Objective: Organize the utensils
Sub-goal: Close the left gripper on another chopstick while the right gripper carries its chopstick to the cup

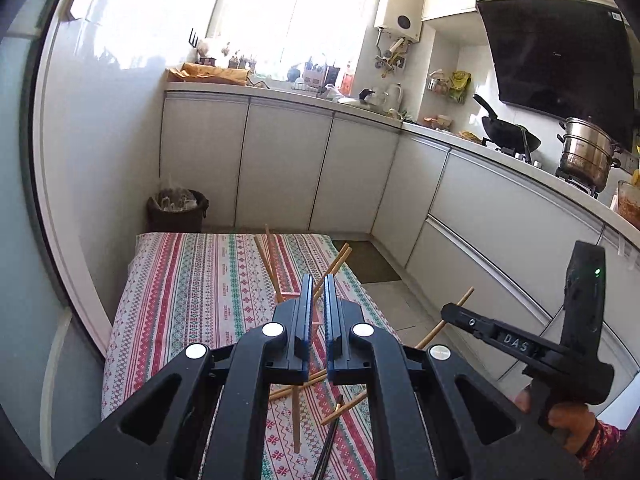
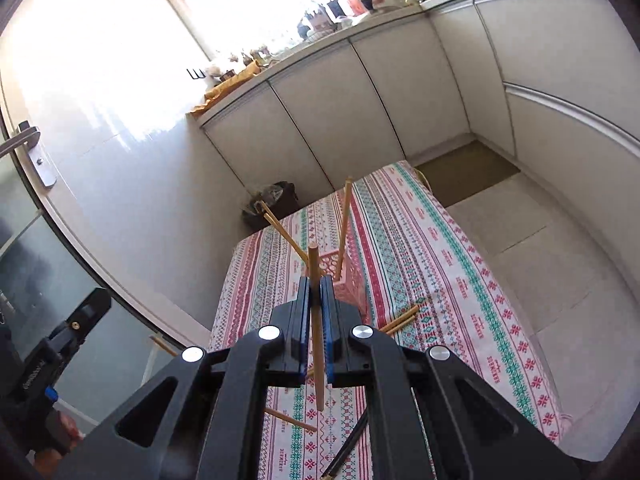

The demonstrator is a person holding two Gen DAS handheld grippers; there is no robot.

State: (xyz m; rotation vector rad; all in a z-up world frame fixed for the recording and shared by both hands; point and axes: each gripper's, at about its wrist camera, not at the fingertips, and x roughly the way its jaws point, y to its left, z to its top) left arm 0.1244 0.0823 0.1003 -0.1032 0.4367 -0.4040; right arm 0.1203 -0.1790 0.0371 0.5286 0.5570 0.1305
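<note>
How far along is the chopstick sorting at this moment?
Done: a few chopsticks already stand in the pink basket. In hand: the right gripper and the left gripper each clamp one chopstick. Left: several wooden ones and a dark chopstick lie on the patterned cloth.

The right gripper [image 2: 315,292] is clamped on a wooden chopstick [image 2: 316,320] running lengthwise between its blue pads. Beyond it a pink slotted basket [image 2: 352,280] stands on the patterned tablecloth [image 2: 440,264] with chopsticks leaning out. Loose chopsticks [image 2: 400,320] and a dark one [image 2: 346,450] lie nearby.
</note>
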